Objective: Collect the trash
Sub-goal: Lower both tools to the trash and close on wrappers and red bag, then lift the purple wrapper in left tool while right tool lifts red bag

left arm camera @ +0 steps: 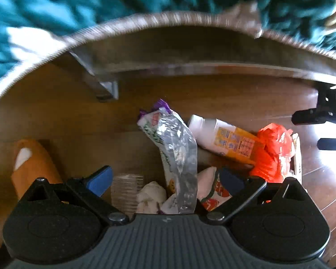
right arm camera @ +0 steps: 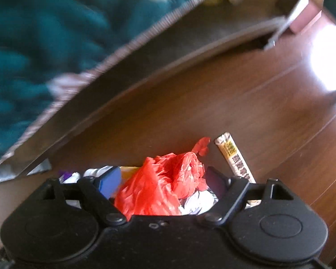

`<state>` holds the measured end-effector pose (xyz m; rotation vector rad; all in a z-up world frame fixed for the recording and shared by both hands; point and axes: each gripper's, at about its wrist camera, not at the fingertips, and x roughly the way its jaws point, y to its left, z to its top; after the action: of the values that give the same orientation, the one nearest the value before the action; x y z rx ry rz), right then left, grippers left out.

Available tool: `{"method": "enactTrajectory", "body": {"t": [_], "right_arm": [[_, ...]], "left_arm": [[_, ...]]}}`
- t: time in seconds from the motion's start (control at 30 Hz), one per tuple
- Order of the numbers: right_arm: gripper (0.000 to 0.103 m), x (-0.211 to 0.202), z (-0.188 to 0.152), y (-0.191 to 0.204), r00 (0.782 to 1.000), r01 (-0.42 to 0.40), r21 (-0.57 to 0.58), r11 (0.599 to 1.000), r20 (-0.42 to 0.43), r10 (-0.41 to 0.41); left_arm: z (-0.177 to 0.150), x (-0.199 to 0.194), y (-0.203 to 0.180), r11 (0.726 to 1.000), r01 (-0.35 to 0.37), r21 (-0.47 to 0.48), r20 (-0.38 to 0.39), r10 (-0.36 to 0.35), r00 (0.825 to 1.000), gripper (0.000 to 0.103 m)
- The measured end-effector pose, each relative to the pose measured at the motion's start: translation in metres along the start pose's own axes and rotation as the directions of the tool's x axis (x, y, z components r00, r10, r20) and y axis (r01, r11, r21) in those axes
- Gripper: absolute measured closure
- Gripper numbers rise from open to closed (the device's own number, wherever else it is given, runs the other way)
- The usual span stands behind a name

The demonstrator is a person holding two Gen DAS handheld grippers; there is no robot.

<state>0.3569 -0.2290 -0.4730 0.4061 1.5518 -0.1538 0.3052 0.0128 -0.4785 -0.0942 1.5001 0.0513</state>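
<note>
Trash lies in a heap on the wooden floor. In the left wrist view I see a crumpled silver and white wrapper (left arm camera: 177,154), a white bottle with an orange label (left arm camera: 224,137), a red plastic bag (left arm camera: 272,150), a clear plastic cup (left arm camera: 126,190) and a white tissue wad (left arm camera: 150,196). My left gripper (left arm camera: 168,179) is open just above the heap, its blue pads either side of the wrapper. My right gripper (right arm camera: 161,179) is open over the red plastic bag (right arm camera: 165,188); a white stick pack (right arm camera: 236,159) lies to its right.
A bed with a teal blanket (left arm camera: 56,4) and a dark frame rail (left arm camera: 190,67) on a metal leg (left arm camera: 105,87) runs along the far side. An orange slipper (left arm camera: 31,163) lies at left. The right gripper's black body (left arm camera: 324,112) shows at right.
</note>
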Motion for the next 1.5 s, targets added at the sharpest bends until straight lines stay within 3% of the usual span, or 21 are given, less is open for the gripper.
{"method": "enactTrajectory", "body": {"t": [0.3,0.57,0.63,0.77,0.93,1.03,1.07,1.1,1.13,1.2,1.5], "right_arm": [[0.022,0.037,0.006,-0.031,1.000,0.009,0.245,0.969,-0.017,-0.005],[0.023,0.053,0.007,-0.029,1.000,0.026,0.269,0.963,-0.024,-0.020],[0.023,0.052,0.007,-0.029,0.999,0.028,0.259,0.965,-0.023,-0.023],[0.024,0.054,0.009,-0.026,0.999,0.030,0.251,0.968,-0.019,-0.026],[0.025,0.055,0.003,-0.027,0.999,0.042,0.247,0.968,-0.019,-0.038],[0.028,0.060,0.004,-0.026,0.999,0.046,0.241,0.970,-0.014,-0.044],[0.032,0.059,0.005,-0.026,0.999,0.050,0.241,0.969,-0.010,-0.049],[0.060,0.060,0.004,-0.025,0.998,0.063,0.240,0.969,-0.011,-0.063],[0.070,0.069,0.001,-0.025,0.997,0.077,0.246,0.966,-0.028,-0.073],[0.069,0.076,-0.001,-0.029,0.997,0.068,0.262,0.963,-0.055,-0.056],[0.073,0.037,0.003,-0.004,0.994,0.107,0.111,0.988,0.018,-0.109]], "left_arm": [[0.012,0.046,-0.014,0.999,0.007,0.036,-0.038,-0.006,0.999,0.002],[0.015,0.066,-0.016,0.998,0.008,0.067,-0.068,-0.004,0.998,0.015],[0.015,0.070,-0.014,0.998,0.015,0.055,-0.081,-0.010,0.997,0.033],[0.017,0.077,-0.010,0.999,0.020,0.038,-0.094,-0.016,0.995,0.044],[0.021,0.081,-0.005,0.998,0.041,0.044,-0.090,-0.037,0.995,0.070],[0.020,0.080,-0.004,0.997,0.047,0.055,-0.079,-0.043,0.996,0.076],[0.020,0.080,-0.003,0.997,0.053,0.054,-0.078,-0.049,0.996,0.078],[0.020,0.081,-0.001,0.997,0.055,0.051,-0.078,-0.051,0.996,0.080],[0.020,0.080,0.001,0.997,0.053,0.048,-0.075,-0.049,0.996,0.082],[0.020,0.077,0.004,0.997,0.060,0.040,-0.075,-0.056,0.996,0.085],[0.018,0.041,0.018,0.998,0.055,0.034,-0.029,-0.054,0.998,0.094]]}}
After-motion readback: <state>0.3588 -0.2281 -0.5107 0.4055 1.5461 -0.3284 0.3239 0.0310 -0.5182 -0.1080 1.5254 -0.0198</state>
